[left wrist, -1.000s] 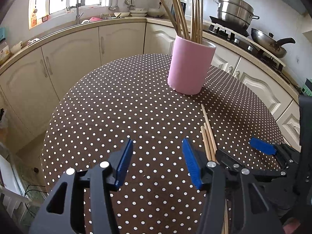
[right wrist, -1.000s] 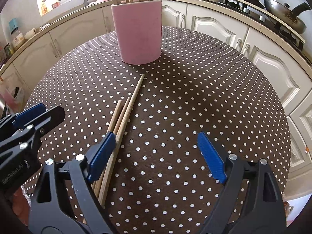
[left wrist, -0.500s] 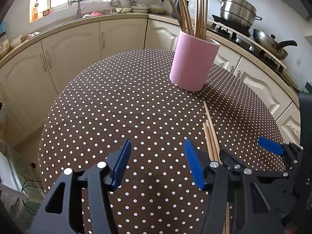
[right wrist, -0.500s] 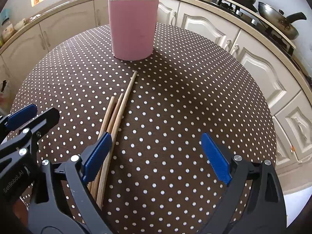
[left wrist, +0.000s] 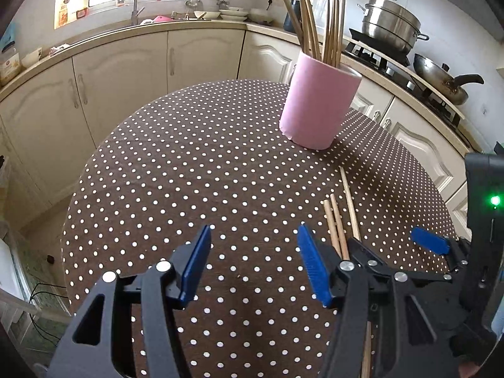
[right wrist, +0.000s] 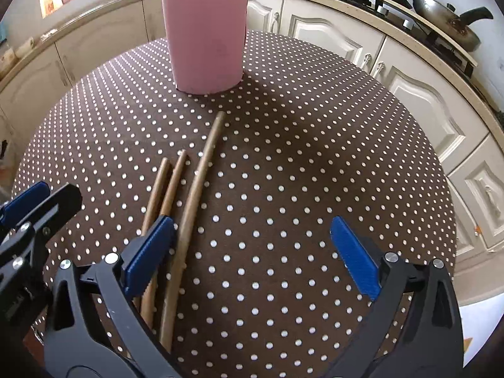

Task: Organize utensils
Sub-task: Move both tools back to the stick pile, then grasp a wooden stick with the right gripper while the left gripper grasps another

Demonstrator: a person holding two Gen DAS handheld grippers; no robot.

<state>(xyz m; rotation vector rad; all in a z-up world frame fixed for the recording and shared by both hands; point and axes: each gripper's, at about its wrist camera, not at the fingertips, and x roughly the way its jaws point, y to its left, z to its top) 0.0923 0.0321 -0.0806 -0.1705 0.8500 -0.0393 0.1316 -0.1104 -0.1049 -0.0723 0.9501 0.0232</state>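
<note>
Brown polka-dot cloth covers the round table, where three slim wooden chopsticks lie side by side, long axes pointing toward the pink cylindrical holder. Both tools angle downward: right gripper is opening, nothing between its pads; left gripper stands apart, empty.

Three chopsticks lie on the table before the holder.
</note>
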